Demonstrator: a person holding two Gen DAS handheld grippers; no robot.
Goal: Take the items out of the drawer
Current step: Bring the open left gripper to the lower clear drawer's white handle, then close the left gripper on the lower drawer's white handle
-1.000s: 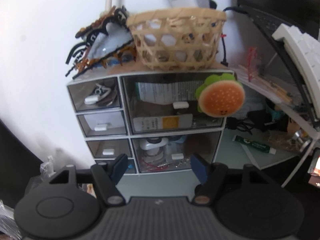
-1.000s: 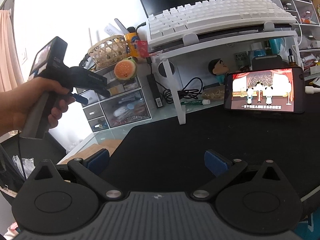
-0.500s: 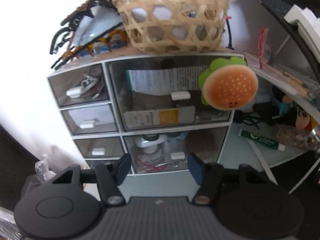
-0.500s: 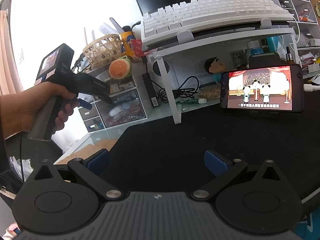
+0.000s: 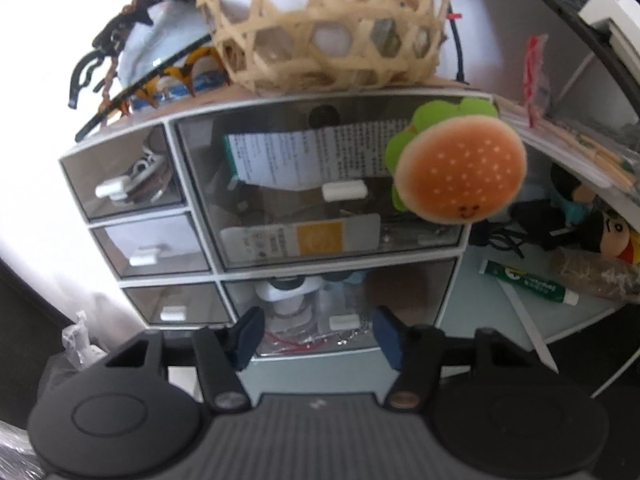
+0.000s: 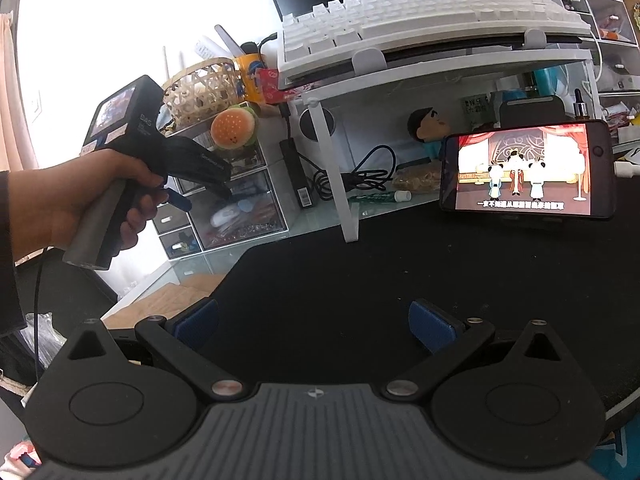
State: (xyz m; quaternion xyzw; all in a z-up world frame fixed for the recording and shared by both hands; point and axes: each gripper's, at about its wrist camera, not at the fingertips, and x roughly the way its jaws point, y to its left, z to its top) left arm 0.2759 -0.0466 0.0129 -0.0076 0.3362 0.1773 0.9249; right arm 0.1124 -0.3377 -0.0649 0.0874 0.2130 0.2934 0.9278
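- In the left wrist view, the left gripper (image 5: 316,336) sits close in front of the drawer unit (image 5: 264,216), its blue-padded fingers (image 5: 248,334) spread apart with nothing between them.
- They flank the white handle (image 5: 344,323) of the bottom right drawer (image 5: 340,312), which is closed; through its clear front show a white object and red wire.
- A woven basket (image 5: 320,28) stands on top of the unit, and a burger-shaped plush (image 5: 460,172) hangs over the upper right drawer front.
- In the right wrist view, the right gripper (image 6: 314,326) hovers over the black desk mat (image 6: 380,264), well apart from the drawers, its fingers wide and empty.
- At far left a hand (image 6: 88,200) holds the left gripper against the drawer unit.
- To the right, a phone (image 6: 528,176) stands lit below a white keyboard (image 6: 420,16) on a riser.
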